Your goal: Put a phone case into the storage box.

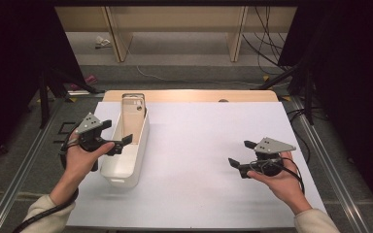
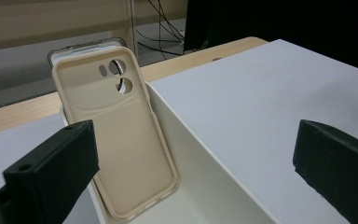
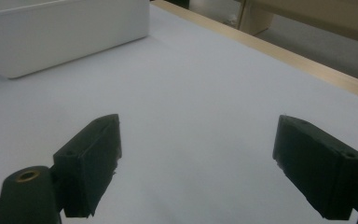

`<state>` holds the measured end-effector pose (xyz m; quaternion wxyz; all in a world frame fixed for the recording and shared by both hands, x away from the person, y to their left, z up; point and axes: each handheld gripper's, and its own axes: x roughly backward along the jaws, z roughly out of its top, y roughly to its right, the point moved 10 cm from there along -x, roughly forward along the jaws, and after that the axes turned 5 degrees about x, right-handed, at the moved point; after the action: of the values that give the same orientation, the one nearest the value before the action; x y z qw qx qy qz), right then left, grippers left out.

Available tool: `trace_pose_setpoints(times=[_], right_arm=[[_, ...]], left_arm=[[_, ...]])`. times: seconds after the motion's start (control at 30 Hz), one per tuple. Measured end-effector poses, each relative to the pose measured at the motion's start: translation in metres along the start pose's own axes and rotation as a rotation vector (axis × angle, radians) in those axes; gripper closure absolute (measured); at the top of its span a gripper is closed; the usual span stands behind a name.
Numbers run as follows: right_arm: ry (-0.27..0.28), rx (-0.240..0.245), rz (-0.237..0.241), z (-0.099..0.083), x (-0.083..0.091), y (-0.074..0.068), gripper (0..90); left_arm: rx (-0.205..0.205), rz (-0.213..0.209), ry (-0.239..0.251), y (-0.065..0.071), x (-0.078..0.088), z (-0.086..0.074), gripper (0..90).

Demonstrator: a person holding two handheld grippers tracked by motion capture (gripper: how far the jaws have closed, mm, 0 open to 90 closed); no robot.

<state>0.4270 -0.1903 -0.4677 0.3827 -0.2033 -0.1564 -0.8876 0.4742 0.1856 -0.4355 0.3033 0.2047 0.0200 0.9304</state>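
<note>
A long white bin (image 1: 135, 160) stands on the white sheet at the left. A beige phone case (image 2: 116, 135) leans upright against its far end, inner side toward me, with a clear case (image 2: 84, 46) behind it; the cases (image 1: 133, 109) stick up above the rim. My left gripper (image 1: 116, 133) hangs open at the bin's left rim, one jaw over the bin, nothing between the jaws (image 2: 191, 177). My right gripper (image 1: 240, 154) is open above bare sheet at the right, empty (image 3: 196, 168).
The white sheet (image 1: 199, 155) covers a wooden table whose far edge (image 1: 189, 95) shows. The bin's side wall (image 3: 65, 32) lies far off from the right gripper. Dark stands and cables flank the table.
</note>
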Motion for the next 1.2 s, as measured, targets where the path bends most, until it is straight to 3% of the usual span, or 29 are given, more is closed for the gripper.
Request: trace_pose_setpoints(times=[0.43,1.2], right_arm=[[0.002,0.002,0.004,0.000,0.000,-0.001,16.1],[0.001,0.004,0.007,0.000,0.000,-0.002,16.2]], left_arm=[[-0.047,0.012,-0.008,0.009,0.007,-0.011,0.0],[-0.050,0.012,0.000,0.014,0.020,-0.022,0.0]])
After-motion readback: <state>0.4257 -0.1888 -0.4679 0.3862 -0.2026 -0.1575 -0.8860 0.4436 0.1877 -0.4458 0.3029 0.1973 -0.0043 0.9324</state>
